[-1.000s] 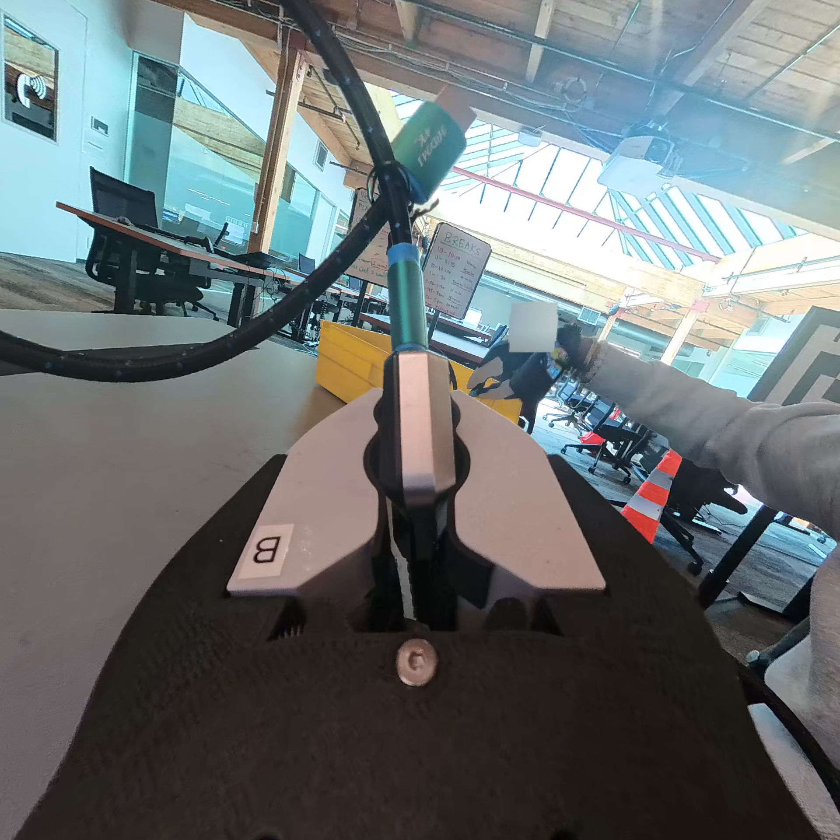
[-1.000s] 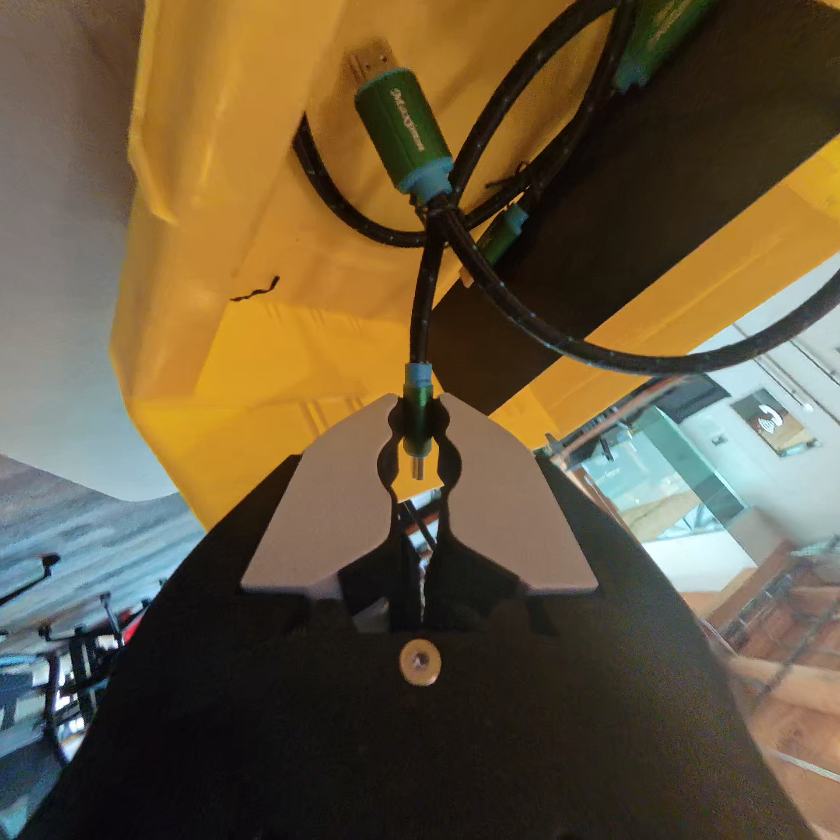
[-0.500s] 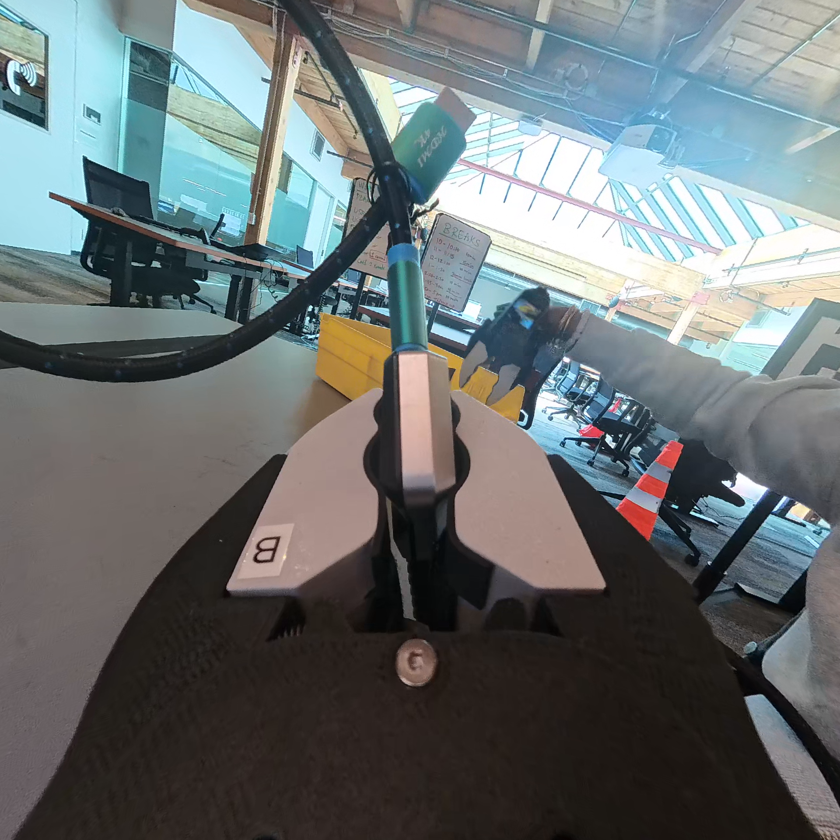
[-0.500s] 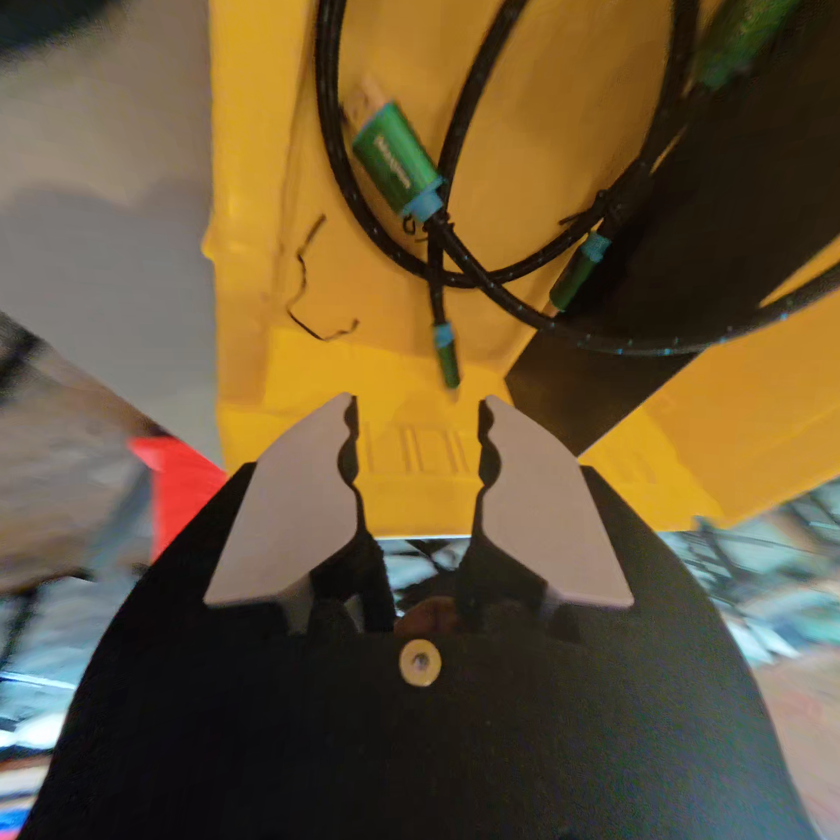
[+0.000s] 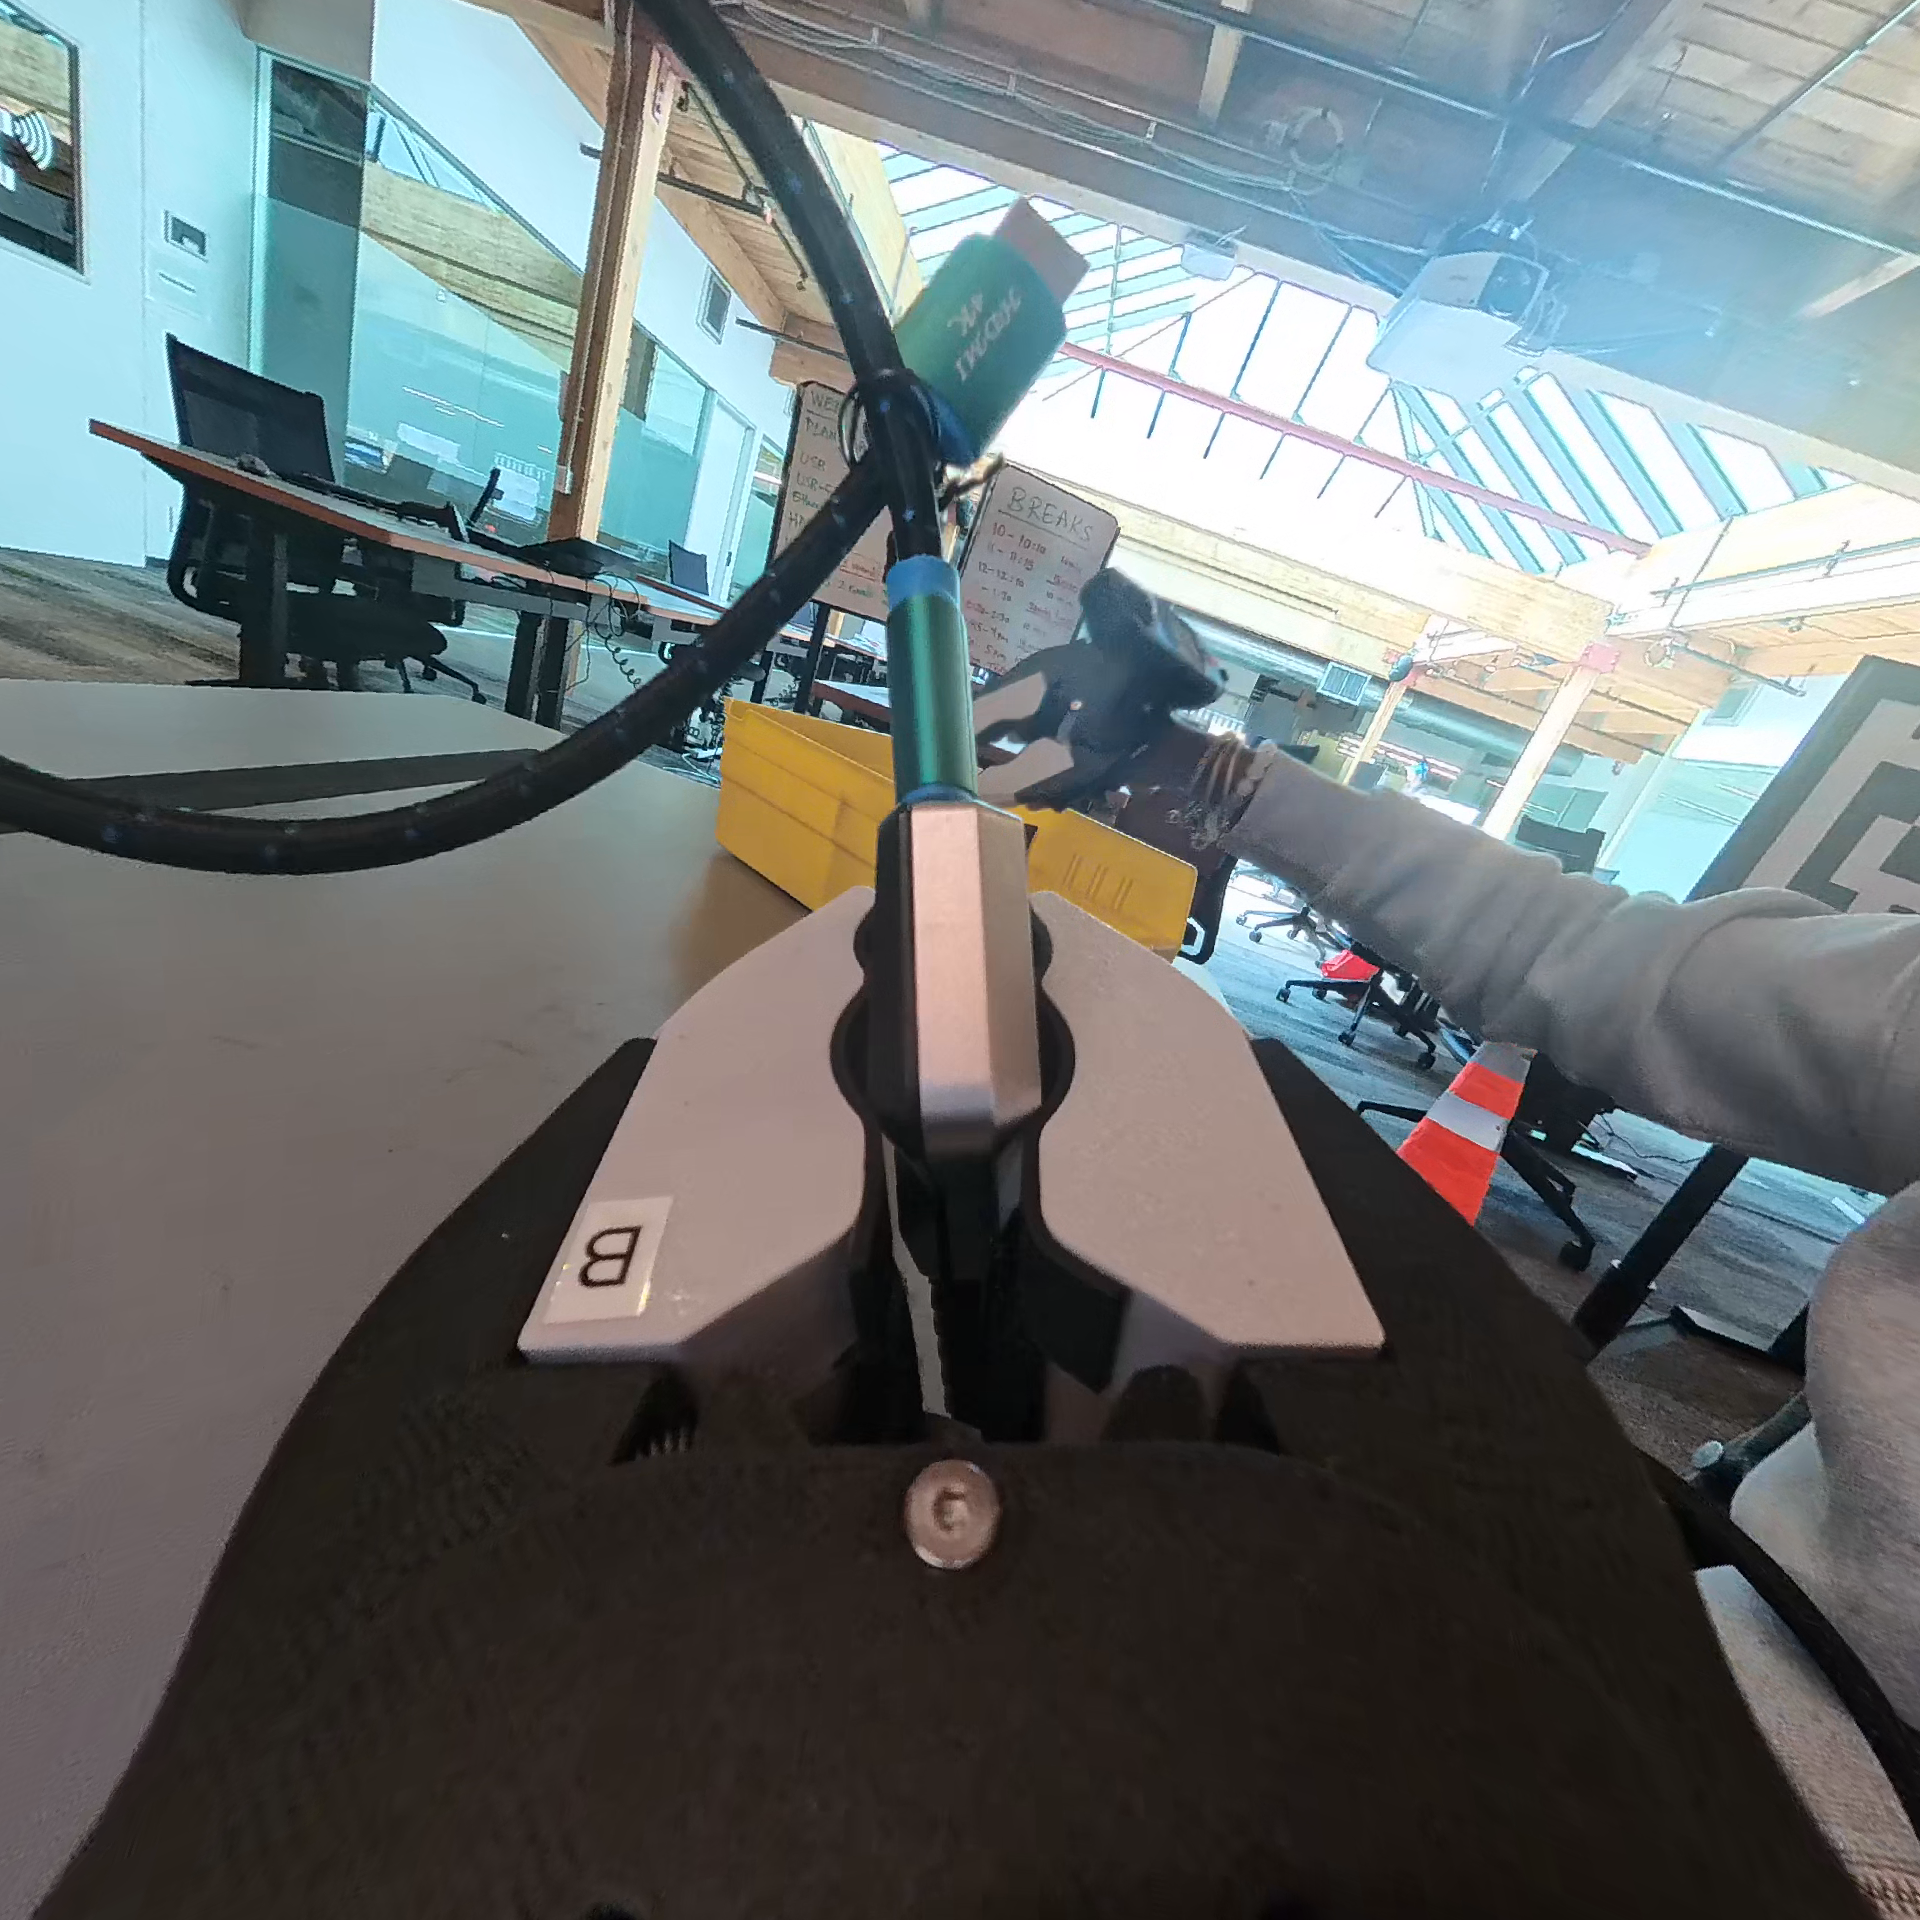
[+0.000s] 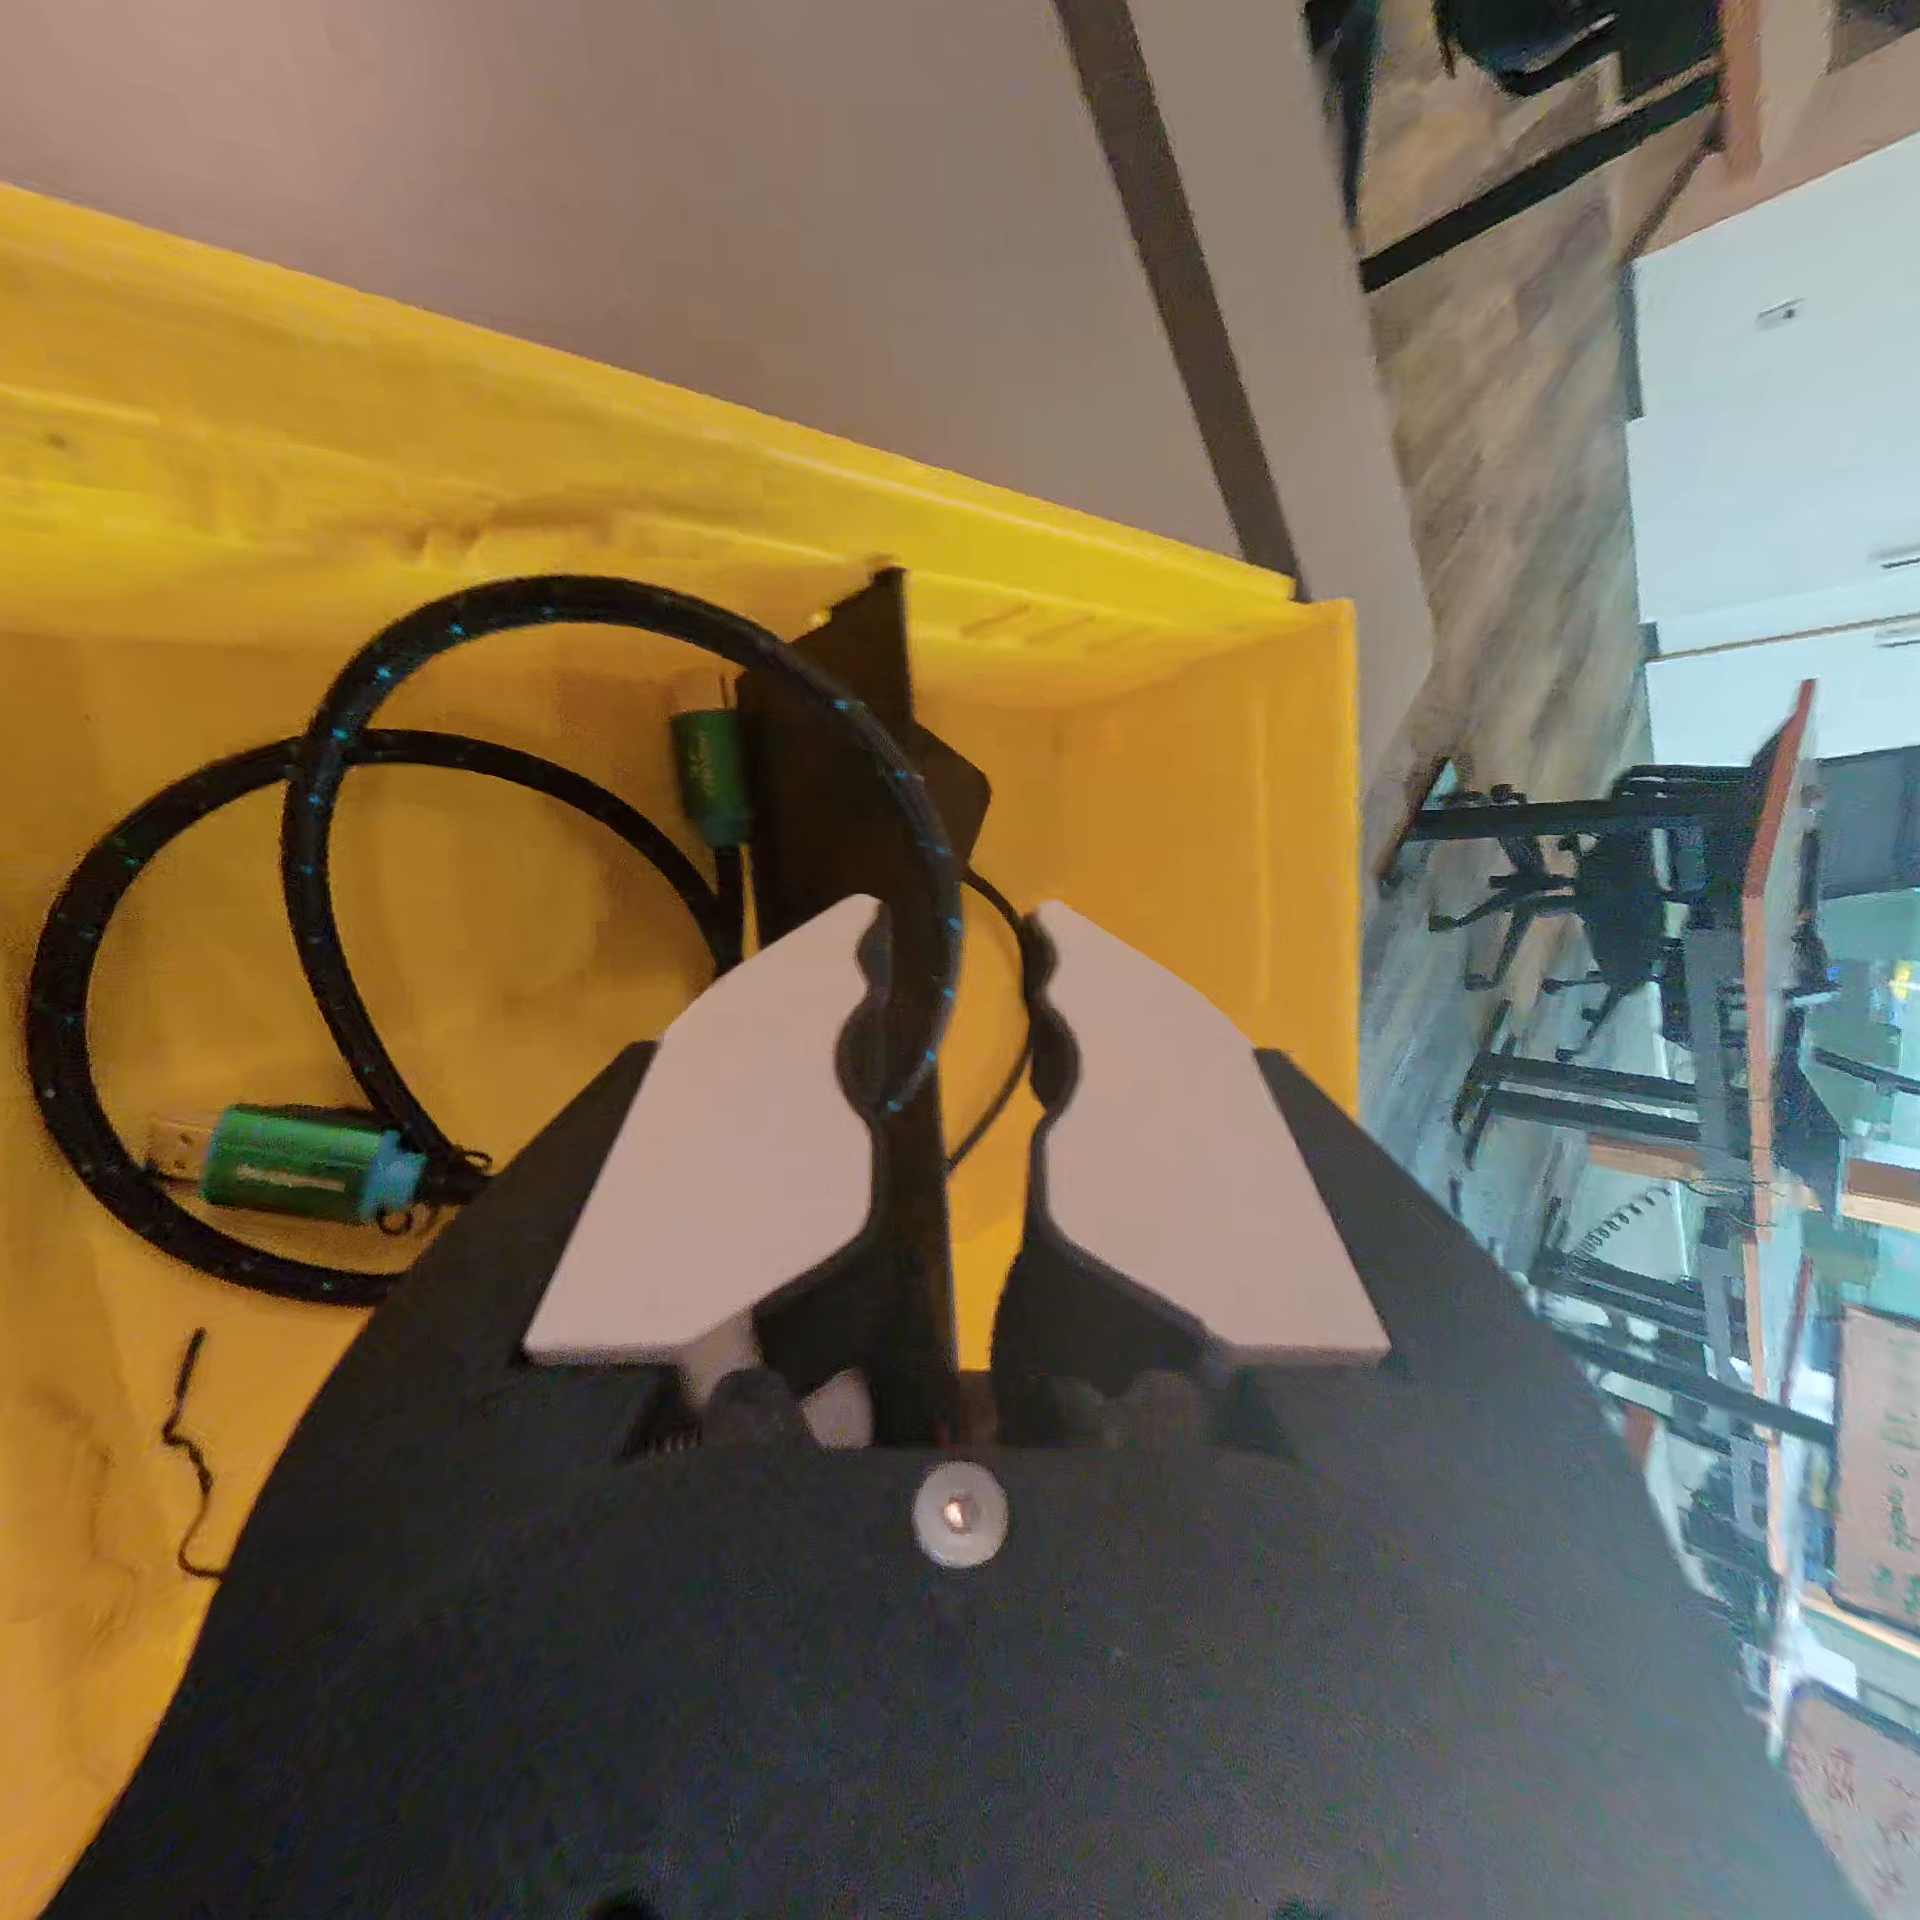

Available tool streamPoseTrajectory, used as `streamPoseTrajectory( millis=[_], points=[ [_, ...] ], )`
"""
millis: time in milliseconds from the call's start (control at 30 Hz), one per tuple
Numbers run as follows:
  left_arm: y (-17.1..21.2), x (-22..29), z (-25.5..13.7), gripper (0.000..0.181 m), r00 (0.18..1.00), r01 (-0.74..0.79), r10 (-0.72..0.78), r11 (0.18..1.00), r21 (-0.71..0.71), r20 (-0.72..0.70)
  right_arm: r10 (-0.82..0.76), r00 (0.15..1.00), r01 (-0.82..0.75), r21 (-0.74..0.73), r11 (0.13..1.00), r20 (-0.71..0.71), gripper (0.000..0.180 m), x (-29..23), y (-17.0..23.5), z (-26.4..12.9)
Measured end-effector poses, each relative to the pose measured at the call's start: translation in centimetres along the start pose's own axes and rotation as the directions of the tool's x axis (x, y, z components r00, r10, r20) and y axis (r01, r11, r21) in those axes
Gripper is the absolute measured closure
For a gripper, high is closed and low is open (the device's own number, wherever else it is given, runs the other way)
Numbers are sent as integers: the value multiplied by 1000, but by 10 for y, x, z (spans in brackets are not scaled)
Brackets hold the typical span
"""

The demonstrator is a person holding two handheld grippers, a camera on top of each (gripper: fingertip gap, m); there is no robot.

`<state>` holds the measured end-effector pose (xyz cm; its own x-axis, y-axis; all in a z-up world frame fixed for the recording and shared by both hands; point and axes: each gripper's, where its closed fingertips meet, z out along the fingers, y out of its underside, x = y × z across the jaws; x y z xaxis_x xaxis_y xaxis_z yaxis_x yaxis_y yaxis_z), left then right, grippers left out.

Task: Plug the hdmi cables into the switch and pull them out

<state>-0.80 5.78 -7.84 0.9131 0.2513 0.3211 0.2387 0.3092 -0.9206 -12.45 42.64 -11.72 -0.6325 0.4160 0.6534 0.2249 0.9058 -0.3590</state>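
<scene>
Left hand-held gripper: your jaws are clamped on the slim silver metal HDMI switch, which stands on edge between them with its long axis running away from you.
Plugged connector: a green metal HDMI plug with blue collars sits in the far end of the switch, long axis upward and slightly left, its black braided cable curving down to the left over the grey worktop.
Loose plug above: a second green plug with a metal tip hangs by the cable, tip pointing up and right.
Right hand-held gripper: your jaws stand apart and hold nothing; in the left wrist view the same gripper hovers over the bin.
Yellow plastic bin: it rests on the worktop and holds a coiled black braided cable with teal flecks.
Bin contents: one green plug lies flat, tip pointing left in your right view; another green plug lies against a black upright divider, long axis up the frame.
Also in the bin: a thin black twist tie lies on its floor.
</scene>
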Motion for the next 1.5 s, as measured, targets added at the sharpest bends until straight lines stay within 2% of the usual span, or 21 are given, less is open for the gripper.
streamPoseTrajectory(
  millis=[67, 133, 200, 267, 367, 467, 600, 833, 1000, 1200, 1267, 1333, 1400, 1467, 1500],
  points=[
    [0, 1, 0, 159, 1000, -4, 4, 1000, -1, -2, -11, 1000, 10, 24, 1000, 23, 172, -10, -6, 10],
    [0, 0, 0, 159, 1000, -1, 1, 1000, -1, -2, -83, 997, 83, 46, 995, 2, 172, -14, -12, 13],
    [1, 0, 1, 159, 1000, 4, -4, 1000, -2, -3, -229, 972, 231, 30, 973, -50, 173, -17, -12, 17],
    [1, 1, 1, 159, 1000, 5, -5, 1000, -5, -8, -351, 935, 353, 26, 935, -41, 173, -28, -9, 24],
    [3, 2, 3, 159, 1000, -4, 4, 1000, -18, -15, -297, 949, 295, 39, 955, 105, 171, -52, -1, 42],
    [5, 3, 2, 159, 1000, -29, 29, 999, -28, -5, -211, 961, 207, 45, 977, 181, 168, -64, -1, 52],
    [7, 2, 3, 159, 999, -42, 42, 998, -38, 1, -173, 965, 173, 16, 985, 197, 152, -62, -2, 43],
    [12, 4, 5, 158, 994, -108, 109, 991, -73, 14, -222, 955, 242, -84, 967, 199, 123, -50, -7, 12],
    [13, 4, 5, 159, 992, -122, 124, 989, -82, 19, -242, 949, 259, -59, 964, 204, 127, -46, -18, 6],
    [13, 5, 6, 158, 990, -137, 139, 987, -84, 17, -246, 956, 252, -20, 967, 161, 146, -34, -34, -4],
    [11, 4, 6, 158, 987, -154, 157, 985, -80, 27, -202, 975, 200, 32, 979, 89, 151, -25, -55, -15],
    [9, 4, 6, 158, 984, -170, 173, 983, -71, 39, -81, 997, 76, 190, 979, 20, 154, -20, -97, -35],
    [6, 2, 5, 158, 981, -183, 186, 981, -58, 55, 74, 996, -92, 455, 886, 58, 157, -31, -156, -67],
    [4, 1, 4, 158, 980, -185, 188, 982, -47, 66, 173, 941, -329, 673, 662, 290, 159, -61, -217, -104],
    [3, 1, 3, 158, 981, -181, 184, 982, -44, 67, 163, 878, -460, 702, 544, 449, 155, -82, -243, -119]
  ],
)
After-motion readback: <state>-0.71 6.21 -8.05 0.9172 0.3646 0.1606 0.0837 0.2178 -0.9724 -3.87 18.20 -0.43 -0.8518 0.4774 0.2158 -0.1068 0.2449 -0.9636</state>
